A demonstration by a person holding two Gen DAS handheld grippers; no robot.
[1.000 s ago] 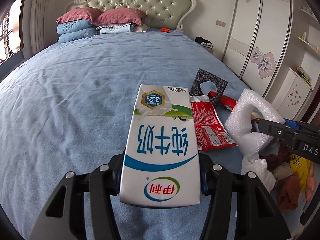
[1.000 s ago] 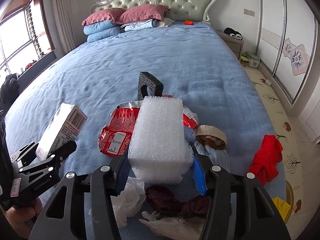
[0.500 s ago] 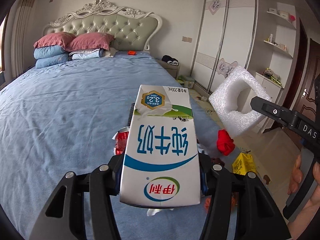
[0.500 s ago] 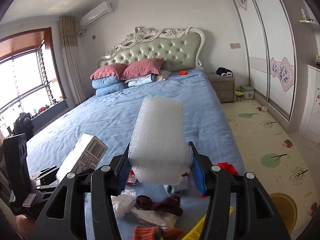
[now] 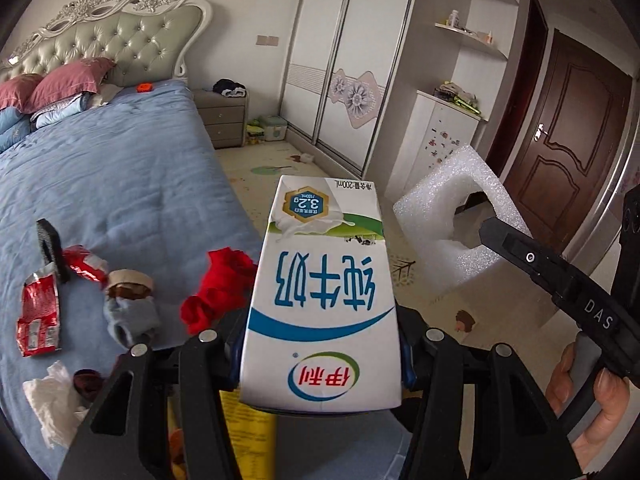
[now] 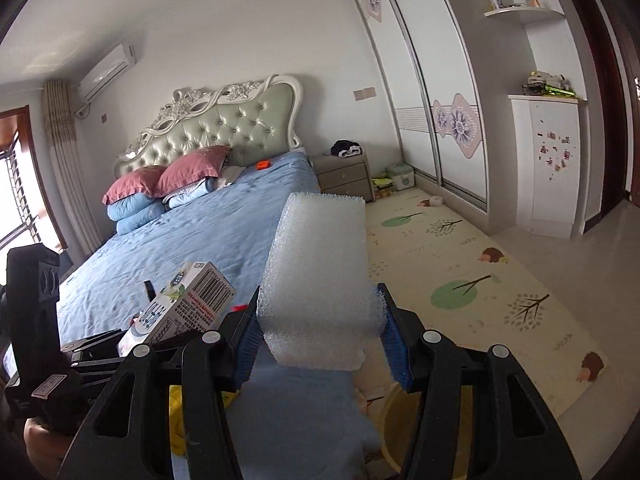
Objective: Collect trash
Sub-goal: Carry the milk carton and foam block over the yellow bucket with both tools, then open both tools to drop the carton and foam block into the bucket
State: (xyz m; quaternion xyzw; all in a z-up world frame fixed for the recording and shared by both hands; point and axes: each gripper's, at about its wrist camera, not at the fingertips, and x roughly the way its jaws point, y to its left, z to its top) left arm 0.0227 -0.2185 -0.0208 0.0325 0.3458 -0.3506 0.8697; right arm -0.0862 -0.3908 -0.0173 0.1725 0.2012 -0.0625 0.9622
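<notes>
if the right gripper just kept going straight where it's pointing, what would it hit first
Probably the blue bed. The right gripper, shut on the white foam block, aims over the bed's floor-side edge toward the nightstand. Nothing nearer shows, though the block hides much of that line and depth is unclear.

Soft even daylight, bright room, window [image 6: 12, 184] at far left of right wrist view blown out, faint shadows, mild sheen on floor [image 6: 560, 248], strong fisheye bending at wardrobe [image 6: 420, 100], dark corner vignette, slight motion softness, foreground sharp

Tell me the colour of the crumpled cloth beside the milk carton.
Red cloth, clearest in the left wrist view.
</notes>
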